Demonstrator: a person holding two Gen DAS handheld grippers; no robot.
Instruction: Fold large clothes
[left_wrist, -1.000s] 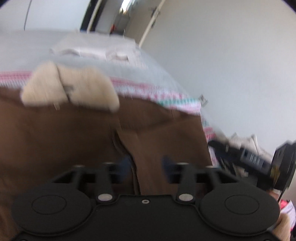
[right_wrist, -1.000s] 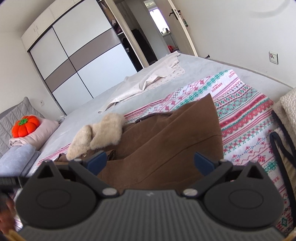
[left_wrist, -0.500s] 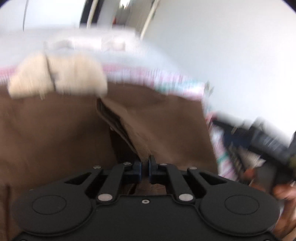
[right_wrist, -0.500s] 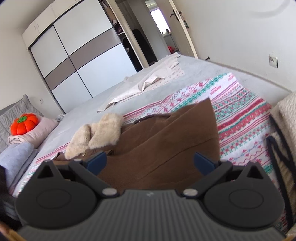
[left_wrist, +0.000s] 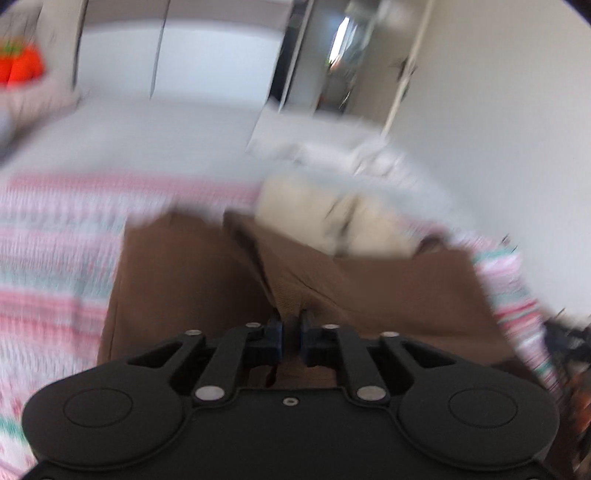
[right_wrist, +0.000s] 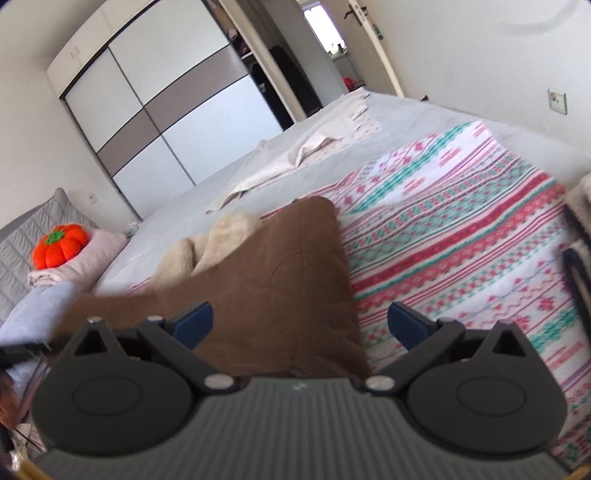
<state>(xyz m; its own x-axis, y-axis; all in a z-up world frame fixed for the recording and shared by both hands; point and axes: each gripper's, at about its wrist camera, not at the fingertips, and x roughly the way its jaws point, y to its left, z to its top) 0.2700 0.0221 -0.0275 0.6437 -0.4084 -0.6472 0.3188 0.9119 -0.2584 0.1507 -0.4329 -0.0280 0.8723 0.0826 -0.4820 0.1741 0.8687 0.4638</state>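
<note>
A brown coat (left_wrist: 369, 288) with a cream fleece collar (left_wrist: 332, 221) lies on a striped blanket (left_wrist: 55, 258) on the bed. My left gripper (left_wrist: 291, 334) is shut on a front edge of the coat and holds that panel lifted and folded across. The view is motion-blurred. In the right wrist view the coat (right_wrist: 280, 280) stands folded with the collar (right_wrist: 207, 247) behind it. My right gripper (right_wrist: 299, 323) is open and empty, just above the coat's near edge.
The patterned blanket (right_wrist: 461, 240) covers the near part of the grey bed (right_wrist: 424, 114). A pale sheet (right_wrist: 303, 151) lies farther back. An orange pumpkin cushion (right_wrist: 59, 245) sits on pillows at left. A wardrobe (right_wrist: 166, 103) and an open door stand beyond.
My left gripper closed on the coat's front edge and has pulled it across and up. The right gripper stayed open and moved a little closer to the coat.
</note>
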